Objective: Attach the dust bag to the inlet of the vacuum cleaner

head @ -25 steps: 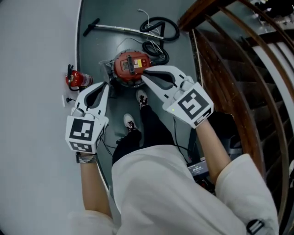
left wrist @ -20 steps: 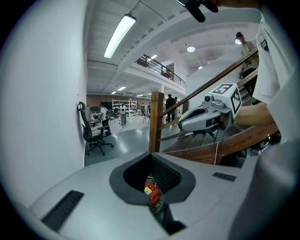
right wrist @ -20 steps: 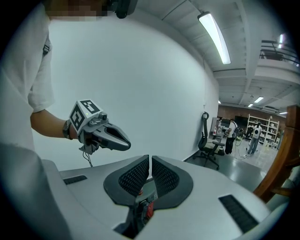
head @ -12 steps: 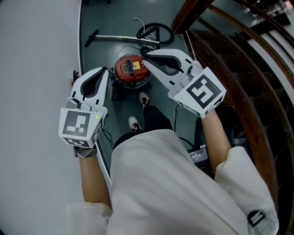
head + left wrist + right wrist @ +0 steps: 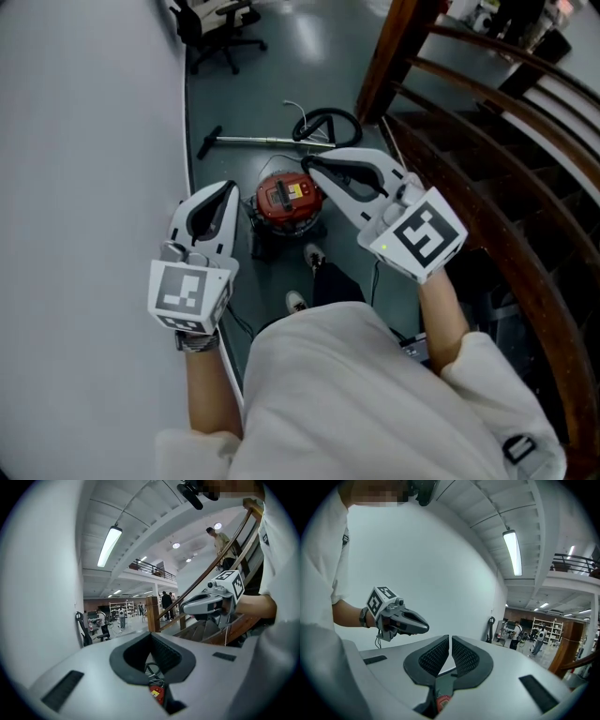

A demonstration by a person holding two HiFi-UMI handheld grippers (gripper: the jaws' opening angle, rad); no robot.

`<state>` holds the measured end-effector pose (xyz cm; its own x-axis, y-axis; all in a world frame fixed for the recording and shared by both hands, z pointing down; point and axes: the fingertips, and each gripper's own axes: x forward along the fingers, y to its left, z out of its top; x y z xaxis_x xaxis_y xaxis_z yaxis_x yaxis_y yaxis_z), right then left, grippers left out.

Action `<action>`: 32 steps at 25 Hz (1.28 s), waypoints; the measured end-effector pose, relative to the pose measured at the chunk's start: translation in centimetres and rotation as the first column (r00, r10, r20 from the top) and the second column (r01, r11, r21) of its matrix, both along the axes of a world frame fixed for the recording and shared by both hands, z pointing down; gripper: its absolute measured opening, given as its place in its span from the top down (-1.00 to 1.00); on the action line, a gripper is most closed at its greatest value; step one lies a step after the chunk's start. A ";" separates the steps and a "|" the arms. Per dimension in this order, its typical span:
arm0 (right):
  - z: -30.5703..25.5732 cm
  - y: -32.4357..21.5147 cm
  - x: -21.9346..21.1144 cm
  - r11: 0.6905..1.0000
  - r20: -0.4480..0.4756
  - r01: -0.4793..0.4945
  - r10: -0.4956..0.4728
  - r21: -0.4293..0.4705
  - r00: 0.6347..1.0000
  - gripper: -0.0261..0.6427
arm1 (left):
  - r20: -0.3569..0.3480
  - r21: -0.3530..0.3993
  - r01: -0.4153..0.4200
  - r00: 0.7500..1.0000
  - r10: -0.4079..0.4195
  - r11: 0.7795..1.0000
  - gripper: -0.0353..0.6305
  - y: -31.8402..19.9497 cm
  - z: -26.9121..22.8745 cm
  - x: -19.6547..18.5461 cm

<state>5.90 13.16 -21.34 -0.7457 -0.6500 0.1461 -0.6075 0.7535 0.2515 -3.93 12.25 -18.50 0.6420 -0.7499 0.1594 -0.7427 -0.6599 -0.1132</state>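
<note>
The red vacuum cleaner (image 5: 289, 199) stands on the grey floor far below, between my two raised grippers. Its black hose (image 5: 326, 127) and metal wand (image 5: 262, 141) lie beyond it. I cannot make out a dust bag in any view. My left gripper (image 5: 228, 187) is shut and empty, pointing roughly level; in the left gripper view (image 5: 151, 634) a bit of the red vacuum (image 5: 157, 693) shows under the jaws. My right gripper (image 5: 307, 164) is also shut with nothing between its pads, seen in its own view (image 5: 449, 637).
A white wall (image 5: 84, 187) runs along the left. A wooden stair railing (image 5: 487, 178) curves down the right. An office chair (image 5: 220, 28) stands at the far end of the floor. The person's shoes (image 5: 314, 258) are just before the vacuum. Several people stand in the distant hall (image 5: 122, 618).
Both grippers have risen away from the vacuum, which now looks smaller and lower. The head view has tilted forward, showing more floor and the chair. Both stay shut.
</note>
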 end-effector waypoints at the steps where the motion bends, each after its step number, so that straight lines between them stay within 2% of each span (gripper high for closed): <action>1: -0.4 0.1 0.2 1.000 0.006 -0.009 0.009 0.006 1.000 0.80 | 0.006 0.010 -0.002 1.000 0.002 1.000 0.89 0.1 -0.4 0.0; 8: -2.6 0.8 1.4 0.997 0.005 -0.038 0.038 0.065 0.999 0.80 | 0.051 0.070 -0.001 0.999 -0.003 0.998 0.89 1.1 -2.6 0.6; 14: -3.8 1.4 1.4 0.995 0.028 -0.052 0.050 0.081 0.998 0.81 | 0.089 0.078 -0.019 0.996 0.012 0.997 0.89 1.7 -3.2 1.2; 32: -2.6 0.1 0.8 0.994 -0.015 -0.090 0.091 0.059 0.996 0.84 | 0.079 0.099 -0.006 0.997 -0.002 0.995 0.89 0.9 -3.6 0.4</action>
<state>6.72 13.24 -23.94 -0.6814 -0.7223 0.1187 -0.6674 0.6796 0.3045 -3.51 13.13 -22.09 0.6317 -0.7634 0.1347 -0.7278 -0.6439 -0.2360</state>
